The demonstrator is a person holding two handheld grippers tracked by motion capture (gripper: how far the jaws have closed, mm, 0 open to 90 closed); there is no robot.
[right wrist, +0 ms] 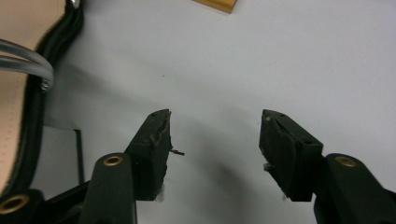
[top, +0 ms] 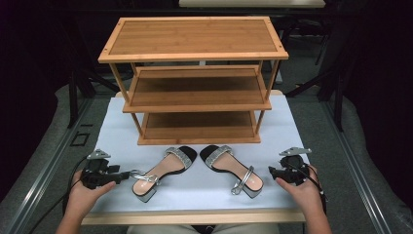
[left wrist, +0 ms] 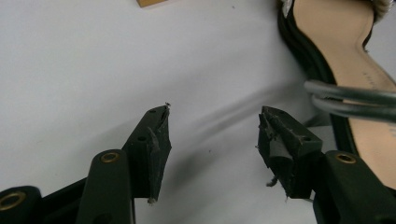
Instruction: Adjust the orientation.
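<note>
A white-topped table (top: 117,131) carries everything, and toward twelve o'clock on it stands a three-tier wooden shoe rack (top: 195,78), all of its shelves bare. In front of the rack, toward six o'clock, lie two heeled sandals with black soles, tan insoles and glittery silver straps, toes pointing at the rack and heels splayed outward. The left sandal (top: 163,171) sits at about seven o'clock from the table's middle, its heel block at the near end; the right sandal (top: 233,170) sits at about five o'clock, well apart from the rack and just beside its mate at the toes. The left gripper (top: 127,174), held in a hand at the eight o'clock corner, points at three o'clock toward the left sandal's ankle strap, possibly touching it, though the high view is too small to be sure. Its jaws stand wide apart with nothing between them. The right gripper (top: 271,170), at the four o'clock corner, points at nine o'clock near the right sandal's heel, jaws likewise spread and empty.
</note>
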